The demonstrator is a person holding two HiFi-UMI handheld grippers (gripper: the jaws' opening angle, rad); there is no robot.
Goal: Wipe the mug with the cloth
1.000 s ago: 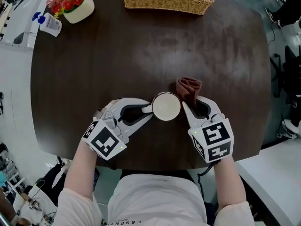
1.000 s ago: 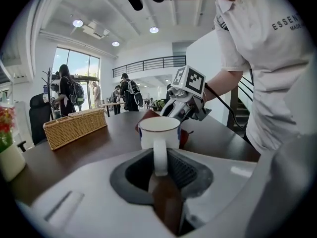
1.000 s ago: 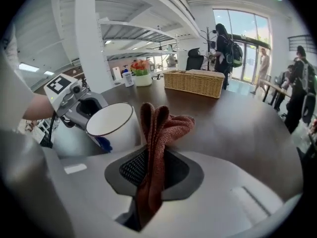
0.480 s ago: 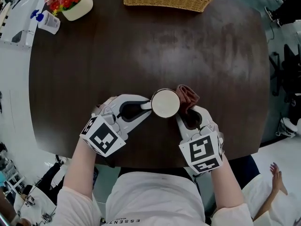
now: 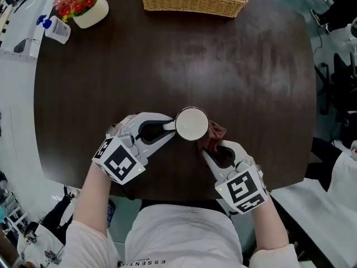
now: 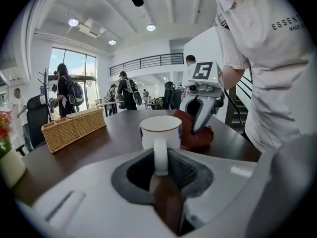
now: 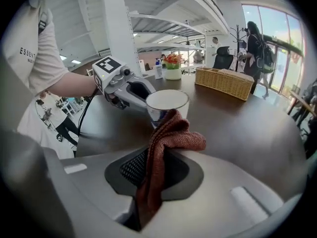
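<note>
Left gripper (image 5: 167,128) clamps the handle of the mug (image 5: 192,124), upright on the table (image 5: 234,66). Right gripper (image 5: 207,150) grasps the cloth (image 5: 214,136), pressed against the mug's side.

The left forearm (image 5: 93,199) and right forearm (image 5: 269,219) are bare and reach out over the near edge of the table (image 5: 167,54), angled toward each other. The left gripper (image 5: 169,127) points right and slightly away, with its marker cube (image 5: 118,166) facing up at the wrist end. Its jaws are closed on the handle (image 6: 159,155) of the mug (image 5: 191,124). The right gripper (image 5: 210,148) points away and to the left, its own cube also facing up. Its jaws are clamped on a rust-brown cloth (image 7: 168,138), whose bunched end sits right against the mug's near right side. The two gripper tips are close together, with the mug between them.
</note>
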